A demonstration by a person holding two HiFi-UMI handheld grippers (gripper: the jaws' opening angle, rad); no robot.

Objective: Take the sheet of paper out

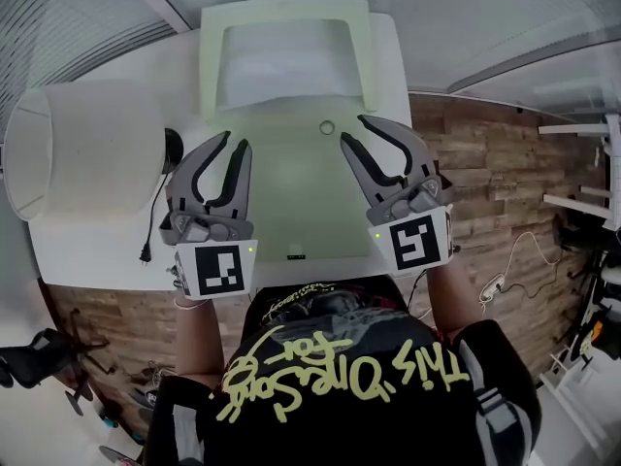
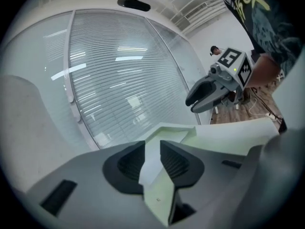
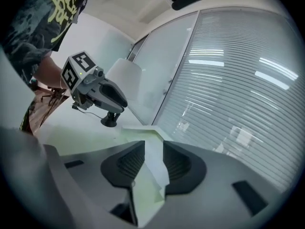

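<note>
Head view, sheet of paper [image 1: 286, 66]: whitish panel at the far end of the green folder [image 1: 291, 197], framed by its pale edge, apparently not out yet.
Head view, folder: flat on the white surface [image 1: 107, 250], a lamp [image 1: 82, 149] to its left.
Head view, left claw [image 1: 234, 144]: jaws moderately apart, empty, over the folder's left side.
Head view, right claw [image 1: 352, 131]: jaws wider apart, empty, over the folder's right side.
Left gripper view: folder and sheet show through the gap; the pads grip nothing.
Right gripper view: likewise, nothing held.
Step, judged: approach, before any grasp.
Next move, judged: one claw steadies the folder while the other closes on the sheet's free edge.
</note>
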